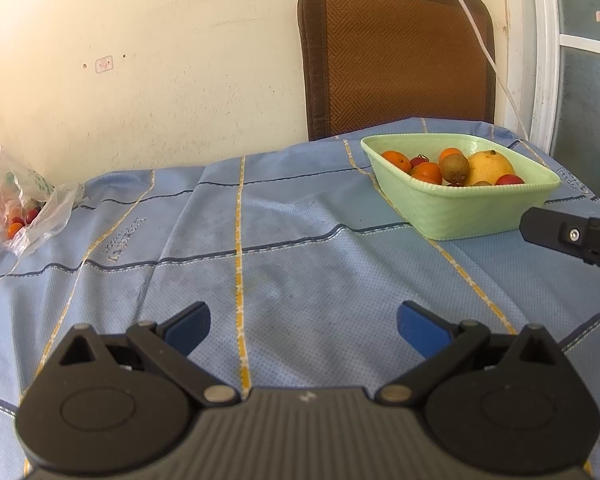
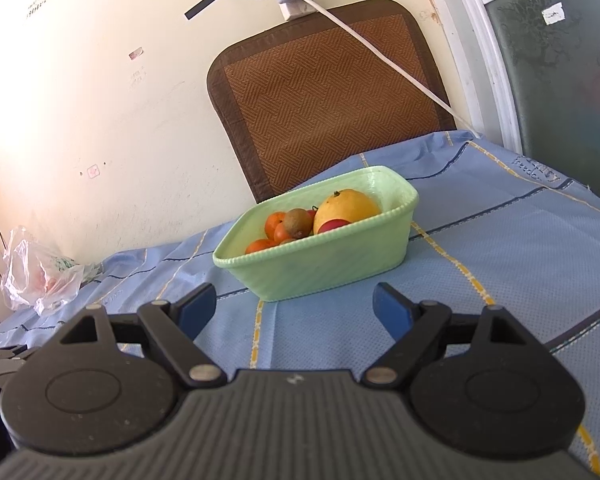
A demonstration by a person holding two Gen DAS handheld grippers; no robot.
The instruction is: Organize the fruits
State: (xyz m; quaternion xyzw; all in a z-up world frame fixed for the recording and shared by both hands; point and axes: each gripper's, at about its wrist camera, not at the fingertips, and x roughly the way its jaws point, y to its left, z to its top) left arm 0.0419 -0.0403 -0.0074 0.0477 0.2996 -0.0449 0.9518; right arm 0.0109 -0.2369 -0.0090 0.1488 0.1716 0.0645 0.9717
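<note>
light blue checked tablecloth with yellow and navy stripes (image 1: 300, 264) is covering the whole table, running up to a cream wall. brown woven mat with a dark border (image 1: 396, 56) is leaning upright against that wall behind the table. pale green ribbed plastic basket (image 2: 320, 268) is sitting on the cloth just ahead of the right gripper (image 2: 294, 312), holding a large yellow mango-like fruit (image 2: 348, 206), a fuzzy brown kiwi (image 2: 297, 220), several small oranges (image 2: 274, 222) and red cherry tomatoes (image 2: 334, 225). crumpled clear plastic bag (image 1: 20, 204) is lying at the far left edge, well apart from the basket, with a few red and orange fruits inside. left gripper (image 1: 303, 326) is hovering over bare cloth, blue pads spread wide, nothing between them. right gripper's jaws are also standing wide apart, empty.
</note>
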